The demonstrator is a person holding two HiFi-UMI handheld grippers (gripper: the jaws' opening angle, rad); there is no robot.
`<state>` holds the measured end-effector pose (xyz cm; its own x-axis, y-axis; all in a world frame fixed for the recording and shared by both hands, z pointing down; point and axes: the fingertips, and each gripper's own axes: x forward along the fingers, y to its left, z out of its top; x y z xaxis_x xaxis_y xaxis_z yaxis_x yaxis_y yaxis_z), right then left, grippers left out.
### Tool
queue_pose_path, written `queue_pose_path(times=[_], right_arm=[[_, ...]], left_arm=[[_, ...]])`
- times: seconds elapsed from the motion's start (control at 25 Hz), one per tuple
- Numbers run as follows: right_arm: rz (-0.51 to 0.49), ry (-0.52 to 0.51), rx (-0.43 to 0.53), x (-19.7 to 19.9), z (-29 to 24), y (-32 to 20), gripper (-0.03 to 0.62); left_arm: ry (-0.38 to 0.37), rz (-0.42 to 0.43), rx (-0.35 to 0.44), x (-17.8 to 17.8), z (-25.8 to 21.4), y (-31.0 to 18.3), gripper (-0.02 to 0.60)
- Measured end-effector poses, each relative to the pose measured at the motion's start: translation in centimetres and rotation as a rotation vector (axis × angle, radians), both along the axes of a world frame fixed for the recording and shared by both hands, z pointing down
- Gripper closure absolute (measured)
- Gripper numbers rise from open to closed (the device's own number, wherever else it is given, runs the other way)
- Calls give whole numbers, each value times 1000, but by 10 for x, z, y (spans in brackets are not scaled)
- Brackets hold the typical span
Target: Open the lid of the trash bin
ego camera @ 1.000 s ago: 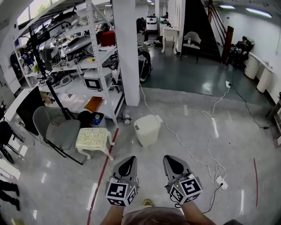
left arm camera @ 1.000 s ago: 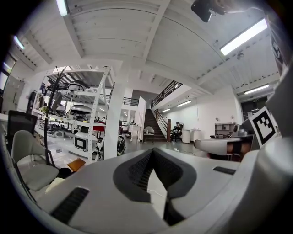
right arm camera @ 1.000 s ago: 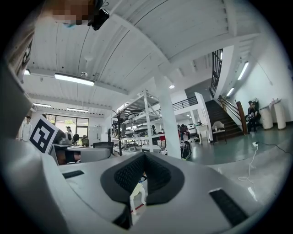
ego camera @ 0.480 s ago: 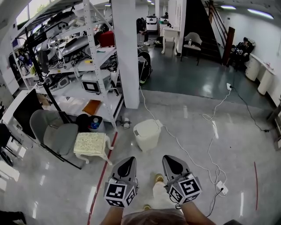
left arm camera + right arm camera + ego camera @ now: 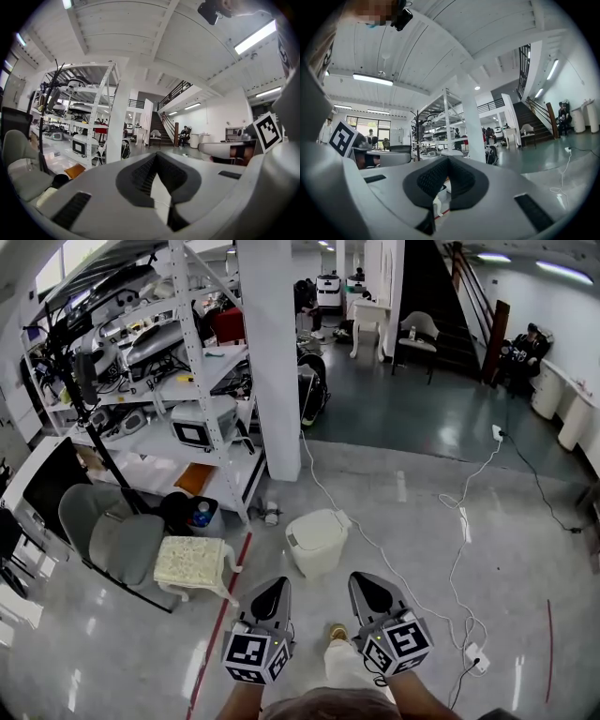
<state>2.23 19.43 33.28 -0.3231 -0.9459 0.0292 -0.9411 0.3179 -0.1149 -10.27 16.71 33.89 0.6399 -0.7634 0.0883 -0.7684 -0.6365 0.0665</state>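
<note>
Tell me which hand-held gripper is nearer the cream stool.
Left. The left hand-held gripper hangs right of the cream stool, nearer the person; the right hand-held gripper sits farther right.

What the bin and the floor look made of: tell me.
Bin: probably plastic. It is smooth, off-white and fairly matte, with rounded moulded edges.
Floor: hard, grey and polished, perhaps coated concrete. It mirrors the ceiling lights.
</note>
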Motion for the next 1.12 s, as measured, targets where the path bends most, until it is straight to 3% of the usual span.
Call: queue_pose_path(times=[0.36,0.84,1.12], right_arm=[[-38,3,-17,26,-2,-95,562],[-73,17,-29,95,5,-209,562],[-116,13,-32,92,5,-257,562]], left_arm=[[-4,-32,-13,24,-4,-87,583],[16,-104,-16,73,-3,-199,583],[-12,-169,15,64,-17,-236,583]])
